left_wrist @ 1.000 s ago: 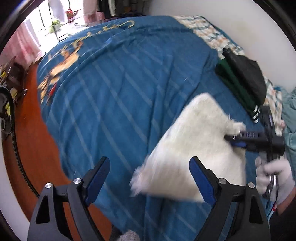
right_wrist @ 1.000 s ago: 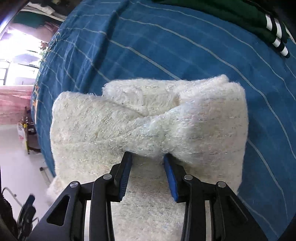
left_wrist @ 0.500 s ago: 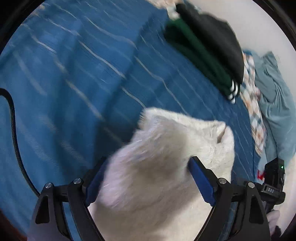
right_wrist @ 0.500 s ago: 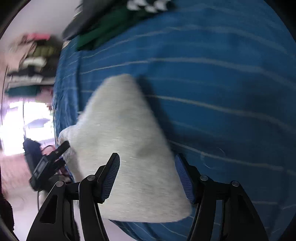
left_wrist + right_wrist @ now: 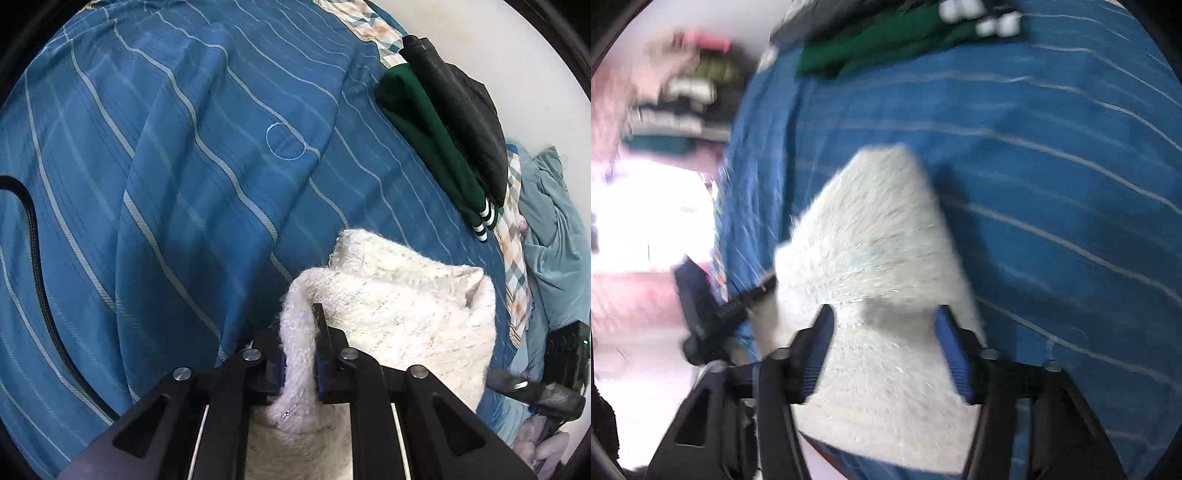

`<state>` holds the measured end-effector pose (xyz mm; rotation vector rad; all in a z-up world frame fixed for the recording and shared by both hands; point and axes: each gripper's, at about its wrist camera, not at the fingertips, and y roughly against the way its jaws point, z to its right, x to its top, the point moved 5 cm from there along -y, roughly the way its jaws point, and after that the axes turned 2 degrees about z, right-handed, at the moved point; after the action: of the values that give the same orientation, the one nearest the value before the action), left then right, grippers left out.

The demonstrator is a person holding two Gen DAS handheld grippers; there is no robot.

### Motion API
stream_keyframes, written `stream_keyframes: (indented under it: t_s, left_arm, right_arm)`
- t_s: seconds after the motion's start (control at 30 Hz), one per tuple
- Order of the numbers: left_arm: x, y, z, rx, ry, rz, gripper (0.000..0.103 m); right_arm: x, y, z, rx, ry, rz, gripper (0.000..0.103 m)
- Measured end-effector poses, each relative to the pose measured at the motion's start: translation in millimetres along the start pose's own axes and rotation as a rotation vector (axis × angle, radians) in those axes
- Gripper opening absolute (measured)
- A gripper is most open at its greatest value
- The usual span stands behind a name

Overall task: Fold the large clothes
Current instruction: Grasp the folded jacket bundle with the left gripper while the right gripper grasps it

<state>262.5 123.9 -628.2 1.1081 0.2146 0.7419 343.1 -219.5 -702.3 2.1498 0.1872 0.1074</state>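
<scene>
A fluffy white folded sweater (image 5: 399,314) lies on the blue striped bedspread (image 5: 184,166). My left gripper (image 5: 299,354) is shut on a bunched edge of the sweater at its near left side. In the right wrist view, which is blurred, the sweater (image 5: 879,258) lies between the fingers of my right gripper (image 5: 886,350), which is open above its near end. The left gripper also shows there at the sweater's left edge (image 5: 727,302). The right gripper shows at the lower right of the left wrist view (image 5: 554,376).
A folded dark green garment (image 5: 432,140) with a black garment (image 5: 461,110) on top lies at the far right of the bed. A light blue cloth (image 5: 554,229) lies beyond it. A black cable (image 5: 33,258) runs along the left.
My left gripper has closed on the sweater's edge; it was open before. My right gripper, shut on the sweater a second ago, has opened and stays open over it.
</scene>
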Motion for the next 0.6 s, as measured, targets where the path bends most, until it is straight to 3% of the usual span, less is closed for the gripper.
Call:
stream_keyframes:
  t_s: [0.07, 0.17, 0.2, 0.27, 0.3, 0.33, 0.4, 0.5, 0.6]
  left_arm:
    - [0.0, 5.4, 2.5, -0.002, 0.005, -0.001, 0.016]
    - [3.4, 22.3, 5.3, 0.012, 0.028, 0.004, 0.019]
    - [4.9, 31.3, 9.4, 0.033, 0.021, 0.024, 0.025]
    - [6.0, 50.2, 15.0, 0.083, -0.007, 0.082, 0.054]
    - [5.0, 61.0, 19.9, 0.111, -0.025, 0.110, 0.083]
    - [3.4, 69.1, 21.1, 0.118, -0.034, 0.128, 0.093]
    - [-8.4, 87.1, 28.1, 0.158, -0.049, 0.161, 0.093]
    - [-37.4, 99.3, 29.4, 0.228, -0.056, 0.144, 0.093]
    - [-77.2, 97.9, 27.7, 0.319, -0.043, 0.099, 0.094]
  right_arm:
    - [5.4, -39.5, 1.0, -0.174, 0.060, -0.073, 0.050]
    - [20.4, -55.2, 9.2, -0.156, 0.002, -0.132, 0.052]
    - [23.2, -52.3, 9.0, -0.148, 0.000, -0.156, 0.052]
    - [25.0, -37.5, 7.4, -0.137, 0.027, -0.155, 0.052]
    - [22.9, -28.9, 6.8, -0.138, 0.043, -0.142, 0.053]
    - [18.5, -17.2, 6.5, -0.151, 0.058, -0.124, 0.053]
    - [8.9, 1.7, 2.9, -0.160, 0.071, -0.104, 0.053]
    - [-21.8, 22.7, -8.7, -0.124, 0.089, -0.097, 0.052]
    - [-55.6, 22.7, -19.8, -0.080, 0.089, -0.142, 0.034]
